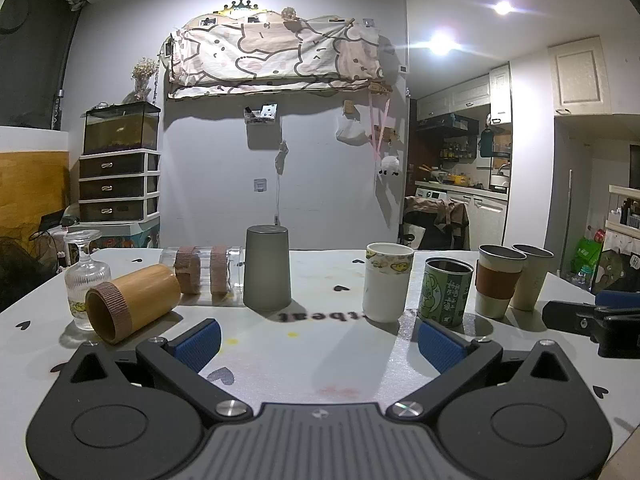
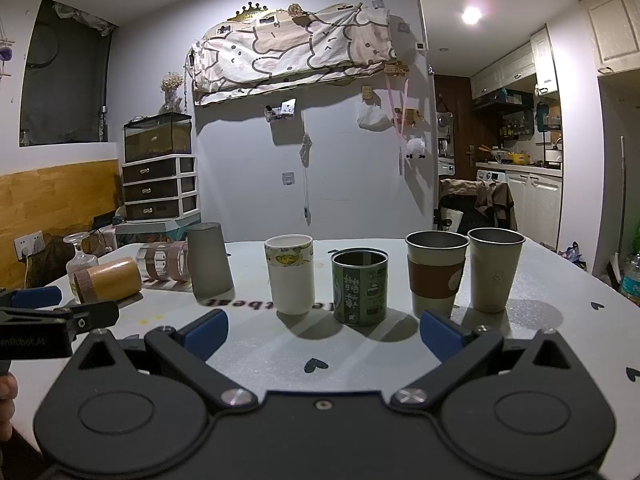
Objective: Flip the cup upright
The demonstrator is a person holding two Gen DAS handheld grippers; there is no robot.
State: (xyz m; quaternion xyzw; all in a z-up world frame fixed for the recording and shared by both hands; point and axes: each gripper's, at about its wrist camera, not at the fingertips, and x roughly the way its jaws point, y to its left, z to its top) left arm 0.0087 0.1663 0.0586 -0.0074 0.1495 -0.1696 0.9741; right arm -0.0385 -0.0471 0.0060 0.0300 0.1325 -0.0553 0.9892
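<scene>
A grey cup (image 1: 267, 268) stands upside down on the white table (image 1: 304, 356), straight ahead of my left gripper (image 1: 318, 342), which is open, empty and a short way in front of it. The same cup shows at the left in the right wrist view (image 2: 209, 260). A bamboo cup (image 1: 132, 302) and a clear glass with brown bands (image 1: 204, 274) lie on their sides to the left. My right gripper (image 2: 324, 332) is open and empty, facing upright cups: white (image 2: 290, 274), green tin (image 2: 360, 286), sleeved cup (image 2: 436, 272), beige cup (image 2: 494, 268).
An upside-down ribbed stem glass (image 1: 85, 280) stands at the far left behind the bamboo cup. The right gripper shows at the right edge of the left wrist view (image 1: 596, 320). The table's far edge runs behind the cups.
</scene>
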